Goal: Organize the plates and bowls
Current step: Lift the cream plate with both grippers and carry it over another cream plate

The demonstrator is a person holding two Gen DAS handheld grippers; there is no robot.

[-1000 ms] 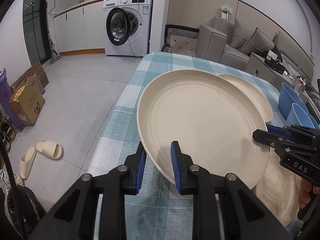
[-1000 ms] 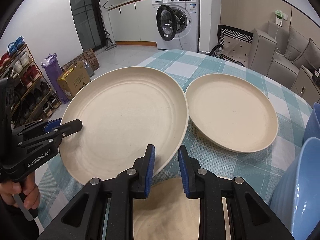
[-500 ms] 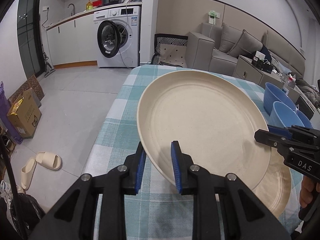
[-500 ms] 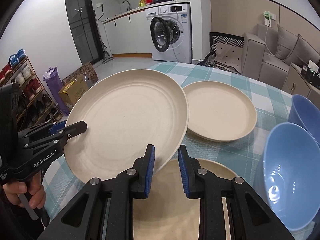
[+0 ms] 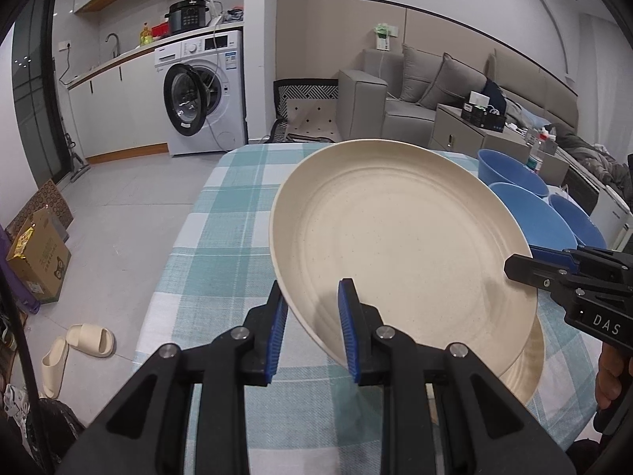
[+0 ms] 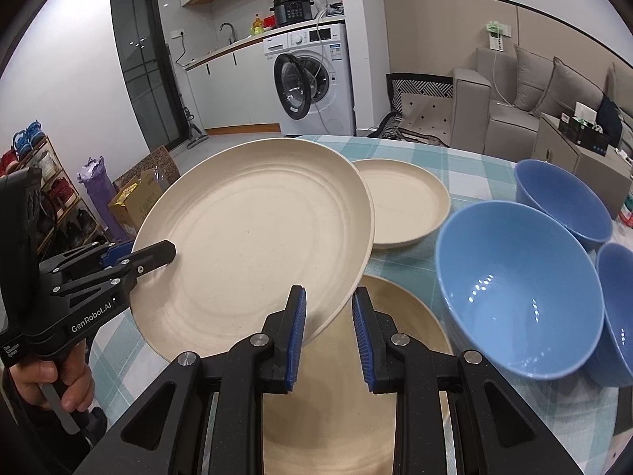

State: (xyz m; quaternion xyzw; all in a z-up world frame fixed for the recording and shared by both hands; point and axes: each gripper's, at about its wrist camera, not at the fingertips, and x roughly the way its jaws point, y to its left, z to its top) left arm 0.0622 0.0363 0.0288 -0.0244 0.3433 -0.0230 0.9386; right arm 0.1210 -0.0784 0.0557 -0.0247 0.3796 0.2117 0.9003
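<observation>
Lifted and tilted above the table is a large cream plate, held at two spots on its rim. My left gripper is shut on its near-left rim, and my right gripper is shut on its right rim. Under it a second large cream plate lies on the cloth. A smaller cream plate sits farther back, hidden in the left wrist view. Three blue bowls stand to the right, also in the left wrist view.
The table wears a teal checked cloth, and its left edge drops to a tiled floor with slippers and a cardboard box. A washing machine and a grey sofa stand beyond. A hand grips each handle.
Both grippers have carried the large plate up and toward the blue bowls. It now hangs over the second large plate, and the smaller plate has fallen behind it.
</observation>
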